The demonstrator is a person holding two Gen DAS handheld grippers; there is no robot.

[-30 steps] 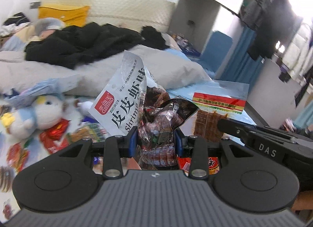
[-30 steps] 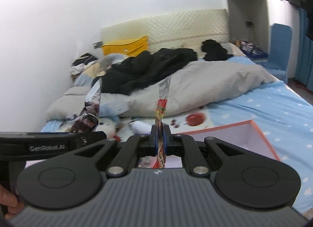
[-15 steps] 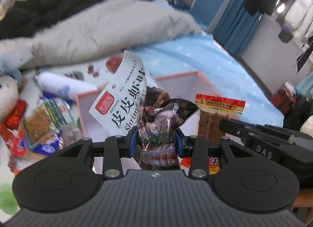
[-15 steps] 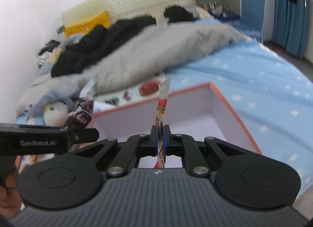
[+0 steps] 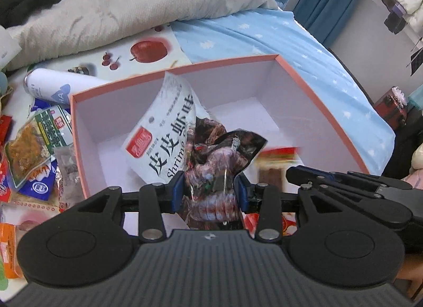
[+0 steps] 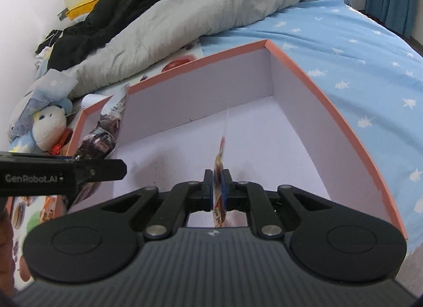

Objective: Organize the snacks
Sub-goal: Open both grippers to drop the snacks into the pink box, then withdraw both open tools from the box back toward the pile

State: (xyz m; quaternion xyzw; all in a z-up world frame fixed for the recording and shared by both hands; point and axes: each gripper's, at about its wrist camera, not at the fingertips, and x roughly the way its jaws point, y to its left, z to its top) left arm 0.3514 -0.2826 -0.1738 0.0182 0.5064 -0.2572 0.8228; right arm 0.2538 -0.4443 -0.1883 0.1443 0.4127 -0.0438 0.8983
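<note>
Over the open box [image 5: 79, 132] on the bed, with both loads ready to go in. Left claw [image 5: 208, 190] jaws opening around two packets: a white shrimp bag [image 5: 161, 145] and a dark crinkled bag [image 5: 219, 164], both standing up between the blue pads, gaps beginning to show at the sides, so likely on the point of slipping free. Right claw [image 6: 217, 188] pressed together, pinching a thin red packet [image 6: 219, 164] edge-on, hanging above the near part of the box floor. Best done as follows: keep the left claw low and well inside the walls while letting go, so the bags slide down flat rather than tipping over the pink rim; aim toward the left far corner, where white floor looks bare, and leave the right half for the thin packet. Wait until both bags have dropped clear of the pads before lifting, since the crinkled film may cling. Then lower the right claw closer to the floor and release the packet lying flat, not on its edge, away from the left claw [image 6: 63, 172] to avoid a knock. More loose snacks [image 5: 37, 138] lie on the bed left of the box, outside it, near a white can [image 5: 50, 85]; those for later trips.
</note>
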